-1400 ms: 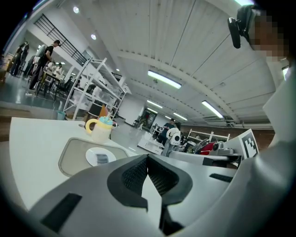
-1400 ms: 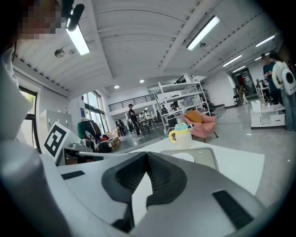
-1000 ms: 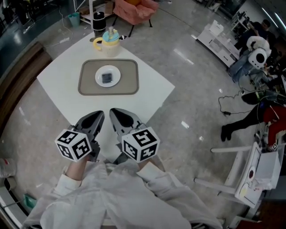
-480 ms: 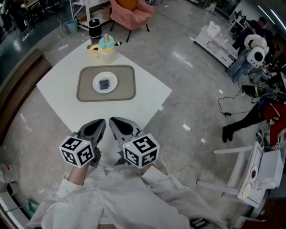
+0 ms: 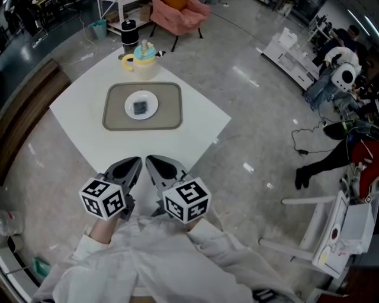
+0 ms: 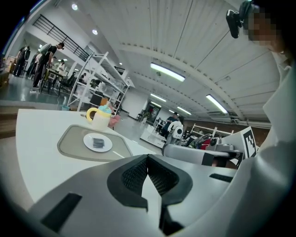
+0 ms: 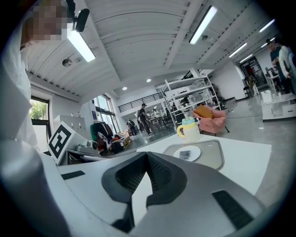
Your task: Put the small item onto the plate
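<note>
A small dark square item (image 5: 141, 107) lies on a white plate (image 5: 131, 112) in the middle of a beige tray (image 5: 115, 117) on the white table (image 5: 77, 124). The same item (image 6: 97, 142) shows on the plate (image 6: 88, 144) in the left gripper view, and the item (image 7: 185, 154) on the plate (image 7: 194, 151) in the right gripper view. My left gripper (image 5: 135, 162) and right gripper (image 5: 151, 161) are held side by side at the table's near corner, well short of the tray. Both are shut with nothing between the jaws.
A cream mug with a yellow handle and teal lid (image 5: 142, 59) stands beyond the tray, a black cylinder (image 5: 129, 31) behind it. A pink chair (image 5: 177, 15) is past the table. Benches, cables and people fill the right side of the floor.
The view shifted slightly; the tray and plate sit a touch differently in the picture. Both grippers keep their place and stay shut.
</note>
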{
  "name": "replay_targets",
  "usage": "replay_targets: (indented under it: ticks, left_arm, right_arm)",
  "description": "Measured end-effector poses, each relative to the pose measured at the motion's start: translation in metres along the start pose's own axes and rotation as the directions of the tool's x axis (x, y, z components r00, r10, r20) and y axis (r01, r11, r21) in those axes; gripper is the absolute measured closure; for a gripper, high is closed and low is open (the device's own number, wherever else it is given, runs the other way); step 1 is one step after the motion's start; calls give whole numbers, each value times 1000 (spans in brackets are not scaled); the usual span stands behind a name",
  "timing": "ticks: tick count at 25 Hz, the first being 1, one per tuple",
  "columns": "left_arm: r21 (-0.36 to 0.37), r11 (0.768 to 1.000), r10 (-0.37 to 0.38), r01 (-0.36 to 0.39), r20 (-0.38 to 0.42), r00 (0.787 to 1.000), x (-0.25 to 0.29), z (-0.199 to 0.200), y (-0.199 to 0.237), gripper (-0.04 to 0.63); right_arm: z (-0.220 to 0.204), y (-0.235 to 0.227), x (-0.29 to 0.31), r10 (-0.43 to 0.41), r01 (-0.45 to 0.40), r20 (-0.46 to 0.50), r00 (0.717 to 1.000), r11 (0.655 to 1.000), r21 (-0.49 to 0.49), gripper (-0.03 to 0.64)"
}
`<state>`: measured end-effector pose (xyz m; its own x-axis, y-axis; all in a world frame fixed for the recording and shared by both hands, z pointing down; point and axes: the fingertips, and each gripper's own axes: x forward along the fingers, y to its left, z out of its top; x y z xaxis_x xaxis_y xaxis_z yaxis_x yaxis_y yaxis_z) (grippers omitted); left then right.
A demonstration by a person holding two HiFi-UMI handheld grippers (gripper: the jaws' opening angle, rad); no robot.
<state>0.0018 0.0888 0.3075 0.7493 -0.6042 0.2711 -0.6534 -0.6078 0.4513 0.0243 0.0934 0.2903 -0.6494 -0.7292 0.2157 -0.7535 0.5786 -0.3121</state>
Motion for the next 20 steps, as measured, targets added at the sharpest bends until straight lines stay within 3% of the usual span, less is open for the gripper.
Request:
replay_targets:
  ticks: [20]
  left_arm:
    - [33, 999, -12, 12, -3, 1000, 6, 1, -8, 584]
  right_arm:
    - [0, -11, 3, -19, 19, -22, 1000, 1000, -14, 601]
